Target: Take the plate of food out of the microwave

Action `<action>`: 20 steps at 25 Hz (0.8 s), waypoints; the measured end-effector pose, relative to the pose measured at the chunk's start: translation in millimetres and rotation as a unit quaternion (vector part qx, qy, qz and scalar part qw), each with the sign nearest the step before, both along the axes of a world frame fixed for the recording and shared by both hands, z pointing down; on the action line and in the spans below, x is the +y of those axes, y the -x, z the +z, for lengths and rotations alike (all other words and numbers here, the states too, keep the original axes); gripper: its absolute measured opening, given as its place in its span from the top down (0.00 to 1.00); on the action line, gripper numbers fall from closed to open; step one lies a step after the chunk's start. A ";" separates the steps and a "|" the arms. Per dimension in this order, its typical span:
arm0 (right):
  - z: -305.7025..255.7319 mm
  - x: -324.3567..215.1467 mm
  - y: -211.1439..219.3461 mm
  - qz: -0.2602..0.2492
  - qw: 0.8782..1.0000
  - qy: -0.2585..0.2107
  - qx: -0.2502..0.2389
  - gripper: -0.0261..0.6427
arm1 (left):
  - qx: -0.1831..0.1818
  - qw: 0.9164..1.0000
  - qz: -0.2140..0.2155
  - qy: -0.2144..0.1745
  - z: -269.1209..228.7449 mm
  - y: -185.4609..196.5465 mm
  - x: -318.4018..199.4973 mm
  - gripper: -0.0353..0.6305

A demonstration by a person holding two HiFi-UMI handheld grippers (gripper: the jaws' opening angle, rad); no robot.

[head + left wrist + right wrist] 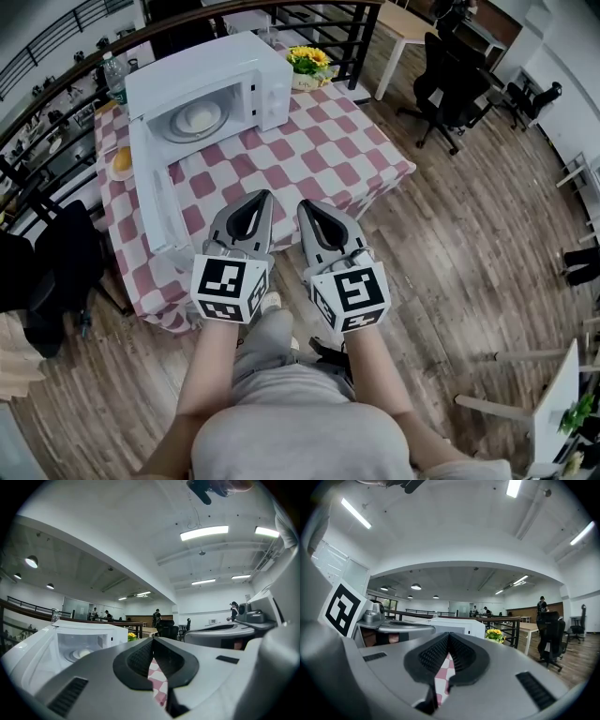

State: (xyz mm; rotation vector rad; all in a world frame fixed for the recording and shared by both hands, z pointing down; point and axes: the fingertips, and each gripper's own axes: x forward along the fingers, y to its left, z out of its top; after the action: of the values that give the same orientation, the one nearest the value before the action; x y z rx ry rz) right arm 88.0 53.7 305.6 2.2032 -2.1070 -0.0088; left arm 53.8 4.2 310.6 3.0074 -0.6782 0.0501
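A white microwave (211, 89) stands at the back of a red-and-white checked table (309, 159), its door (150, 192) swung wide open toward me. Inside it sits a plate with pale food (199, 119); the left gripper view also catches this plate (79, 654) through the open front. My left gripper (262, 197) and right gripper (307, 206) hover side by side over the table's near edge, well short of the microwave. Both are shut with nothing held, tips meeting in the left gripper (153, 641) and right gripper (449, 637) views.
A small plate with a bun (122, 161) lies left of the microwave, a water bottle (114, 77) behind it, yellow flowers (309, 64) to its right. A black chair (56, 262) stands at the table's left; office chairs (450, 94) and a railing (328, 28) lie beyond.
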 end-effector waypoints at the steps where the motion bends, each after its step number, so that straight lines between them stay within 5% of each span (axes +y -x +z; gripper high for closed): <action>1: 1.1 -2.2 -1.3 -0.002 1.000 0.001 -0.001 0.92 | -0.001 1.000 -0.003 0.001 1.3 -0.9 -2.6 0.94; 20: 13.2 -90.5 -35.0 -0.072 0.997 0.016 0.002 0.92 | -0.005 0.997 -0.071 0.007 11.4 -30.5 -86.7 0.94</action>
State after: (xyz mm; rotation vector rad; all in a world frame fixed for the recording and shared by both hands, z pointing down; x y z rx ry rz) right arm 123.1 -36.9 318.8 2.0286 -2.2422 0.0105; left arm 84.2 -82.5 322.1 2.9388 -0.8849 0.0625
